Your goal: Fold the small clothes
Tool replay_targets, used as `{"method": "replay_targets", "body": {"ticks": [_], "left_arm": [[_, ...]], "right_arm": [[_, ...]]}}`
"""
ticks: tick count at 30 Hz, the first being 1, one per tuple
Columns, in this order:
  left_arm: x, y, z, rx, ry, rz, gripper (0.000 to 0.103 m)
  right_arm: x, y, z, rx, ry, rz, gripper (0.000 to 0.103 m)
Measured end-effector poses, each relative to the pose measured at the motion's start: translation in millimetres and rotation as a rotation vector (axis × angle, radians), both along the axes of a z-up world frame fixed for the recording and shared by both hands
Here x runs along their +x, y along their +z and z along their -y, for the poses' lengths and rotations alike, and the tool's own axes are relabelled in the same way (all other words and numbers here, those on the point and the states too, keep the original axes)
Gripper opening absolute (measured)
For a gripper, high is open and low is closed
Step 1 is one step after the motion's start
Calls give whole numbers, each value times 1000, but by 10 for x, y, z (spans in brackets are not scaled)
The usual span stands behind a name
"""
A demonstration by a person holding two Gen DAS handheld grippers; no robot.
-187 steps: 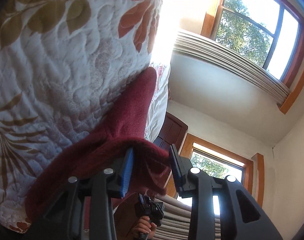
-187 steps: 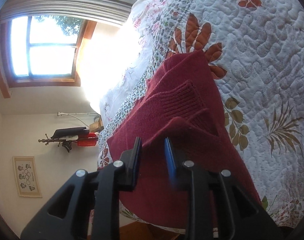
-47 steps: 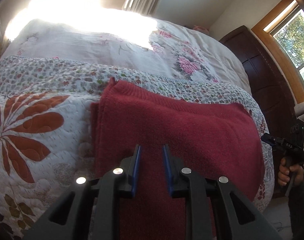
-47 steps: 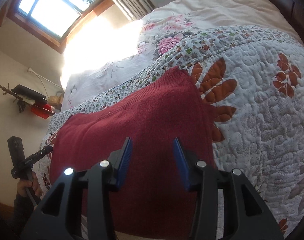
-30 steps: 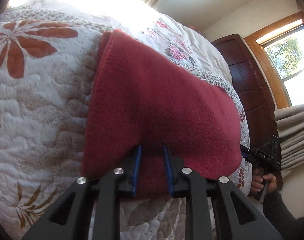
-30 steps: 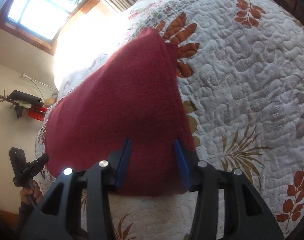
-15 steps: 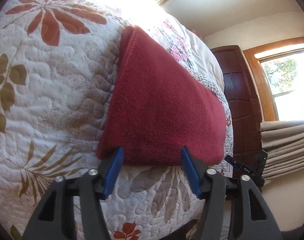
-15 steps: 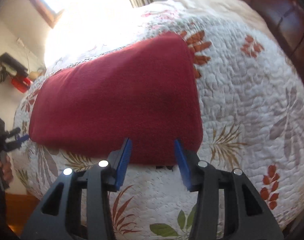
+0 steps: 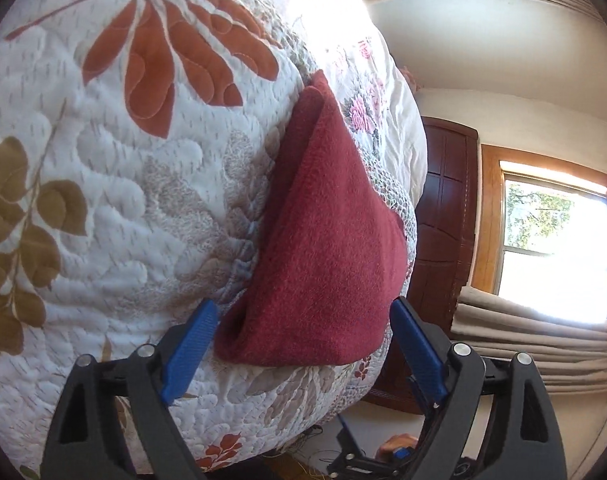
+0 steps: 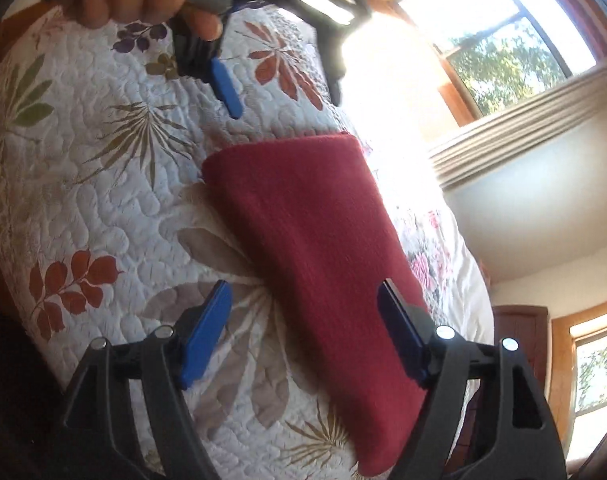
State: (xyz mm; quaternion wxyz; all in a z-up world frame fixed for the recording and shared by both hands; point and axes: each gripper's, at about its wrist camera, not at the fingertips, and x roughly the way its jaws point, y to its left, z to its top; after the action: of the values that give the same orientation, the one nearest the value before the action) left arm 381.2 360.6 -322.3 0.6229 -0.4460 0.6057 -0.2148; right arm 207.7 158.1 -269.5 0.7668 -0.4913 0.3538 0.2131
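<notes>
The left claw gapes wide, empty, the folded red sweater at its 12 o'clock on the quilted bed. The right claw gapes wide too, empty, just above the sweater.

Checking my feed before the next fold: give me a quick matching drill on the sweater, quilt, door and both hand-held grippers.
Things:
1. red sweater
2. quilt
3. wooden door
4. left hand-held gripper
5. right hand-held gripper

States:
a. open, sweater's folded end between its fingers
b. leaf-patterned, under the sweater
c. folded, lying flat
d. dark brown, beside a window
e. open over the sweater's edge

Pairs: 1-c, 2-b, 3-d, 4-a, 5-e
</notes>
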Motion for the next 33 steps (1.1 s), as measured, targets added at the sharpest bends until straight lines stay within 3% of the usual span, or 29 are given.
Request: {"method": "replay_targets", "body": {"ticks": [6, 13, 16, 18, 20, 27, 33], "left_arm": [[148, -52, -27, -38, -21, 11, 89], [248, -199, -185, -93, -11, -8, 89], [268, -264, -256, -102, -6, -26, 89], [294, -295, -295, -117, 0, -38, 89], [331, -323, -344, -140, 9, -47, 90], [576, -384, -223, -180, -22, -82, 92], [960, -377, 145, -181, -111, -101, 93]], "right_arm": [[116, -502, -434, -197, 74, 25, 65], [320, -733, -673, -263, 98, 82, 65], [450, -767, -793, -256, 84, 87, 57], [557, -718, -794, -235, 36, 72, 25], [637, -534, -753, -160, -12, 33, 19], [803, 244, -605, 14, -108, 45, 12], [988, 513, -462, 76, -151, 30, 11]]}}
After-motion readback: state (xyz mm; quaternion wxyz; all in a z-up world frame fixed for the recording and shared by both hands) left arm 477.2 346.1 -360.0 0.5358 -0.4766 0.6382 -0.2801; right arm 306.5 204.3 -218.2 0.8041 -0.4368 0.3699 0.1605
